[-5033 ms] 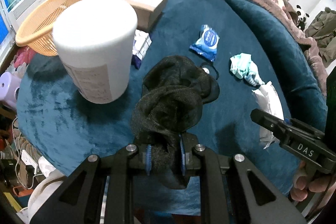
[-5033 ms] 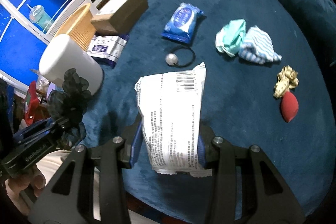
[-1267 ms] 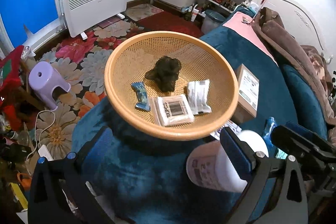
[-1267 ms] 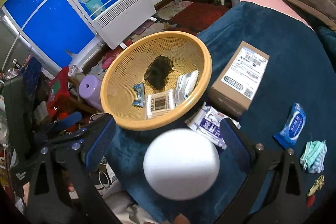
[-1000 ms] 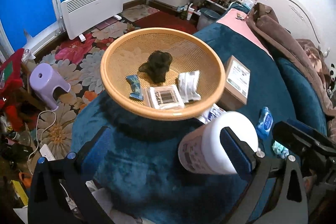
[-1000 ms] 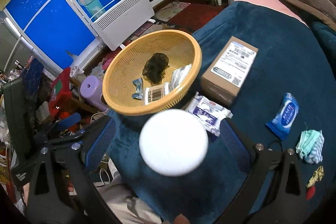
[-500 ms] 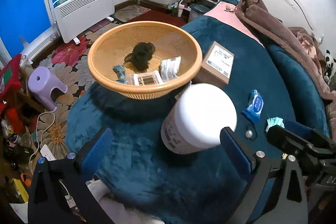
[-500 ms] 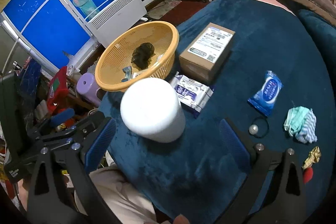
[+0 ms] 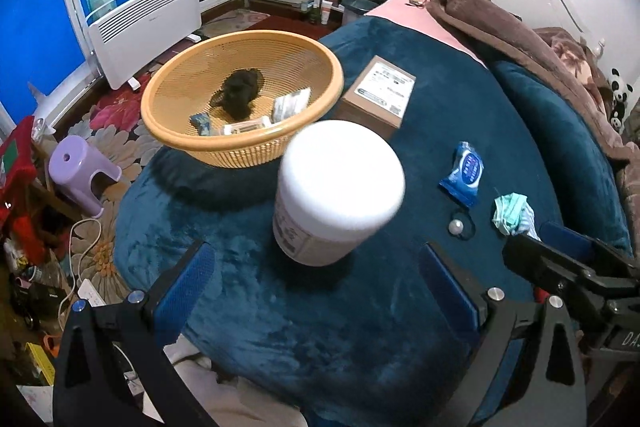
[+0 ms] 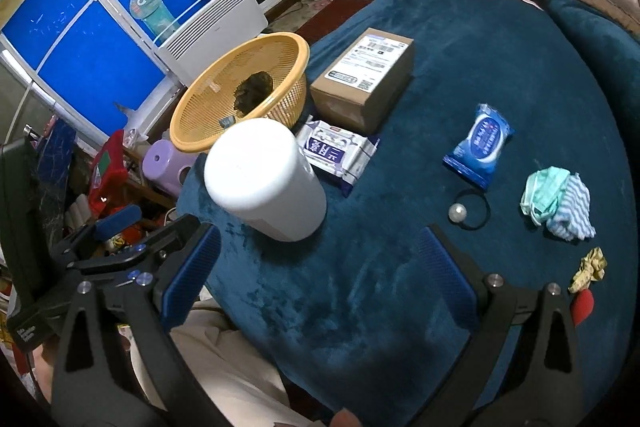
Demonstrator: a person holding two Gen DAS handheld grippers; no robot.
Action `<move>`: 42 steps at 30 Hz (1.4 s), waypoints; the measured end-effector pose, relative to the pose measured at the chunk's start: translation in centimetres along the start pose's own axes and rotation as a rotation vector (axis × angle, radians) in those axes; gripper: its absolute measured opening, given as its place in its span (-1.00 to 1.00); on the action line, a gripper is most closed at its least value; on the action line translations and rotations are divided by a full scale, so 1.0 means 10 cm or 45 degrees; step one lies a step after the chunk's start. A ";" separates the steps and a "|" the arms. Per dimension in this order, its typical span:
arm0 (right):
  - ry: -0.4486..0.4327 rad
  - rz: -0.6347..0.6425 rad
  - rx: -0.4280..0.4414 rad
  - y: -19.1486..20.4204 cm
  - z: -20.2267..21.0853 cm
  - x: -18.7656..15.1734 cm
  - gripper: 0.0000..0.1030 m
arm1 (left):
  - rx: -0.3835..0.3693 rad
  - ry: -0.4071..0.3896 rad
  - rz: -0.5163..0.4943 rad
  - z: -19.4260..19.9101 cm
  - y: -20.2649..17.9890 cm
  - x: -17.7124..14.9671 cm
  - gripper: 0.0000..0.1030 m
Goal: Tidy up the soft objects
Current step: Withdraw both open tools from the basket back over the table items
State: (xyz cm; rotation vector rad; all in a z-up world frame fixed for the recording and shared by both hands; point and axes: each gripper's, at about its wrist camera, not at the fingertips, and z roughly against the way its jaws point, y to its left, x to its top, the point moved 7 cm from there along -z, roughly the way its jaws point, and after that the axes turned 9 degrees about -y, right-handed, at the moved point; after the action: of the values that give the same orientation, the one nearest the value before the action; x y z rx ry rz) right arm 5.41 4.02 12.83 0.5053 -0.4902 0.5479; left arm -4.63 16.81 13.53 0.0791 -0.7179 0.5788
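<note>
While both tools stand spread wide with nothing between their pads, the left gripper [image 9: 316, 279] hangs just behind the white canister [image 9: 338, 187], with the orange basket [image 9: 320, 107] beyond it holding a black sock [image 9: 240, 93] and small packets. Ahead and right of the right gripper [image 10: 320, 267] lie the blue wipes pack [image 10: 478, 147], the pearl hair tie [image 10: 470, 209] and the crumpled green and striped cloth [image 10: 558, 201] on the blue blanket [image 10: 460, 67].

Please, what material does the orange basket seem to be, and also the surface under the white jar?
The basket looks like moulded plastic: a smooth rim and fine open mesh walls. The surface under the jar seems to be plush blue fabric, perhaps velvet or fleece, with a shifting sheen in its nap.
</note>
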 end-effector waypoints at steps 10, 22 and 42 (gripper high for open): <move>0.005 -0.035 -0.015 -0.21 0.12 -0.19 0.94 | -0.015 0.032 -0.058 -0.02 -0.28 -0.22 0.98; 0.029 -0.098 -0.051 -0.58 0.23 -0.49 0.94 | -0.046 0.101 -0.117 -0.15 -0.65 -0.57 0.98; 0.092 -0.219 -0.118 -1.17 0.25 -0.94 0.94 | -0.098 0.241 -0.136 -0.53 -1.02 -1.00 0.98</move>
State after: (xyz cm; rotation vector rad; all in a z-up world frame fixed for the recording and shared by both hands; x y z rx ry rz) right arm 4.57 -9.45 5.77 0.4328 -0.3969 0.3754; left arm -2.10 4.96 4.38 -0.0091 -0.5481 0.4490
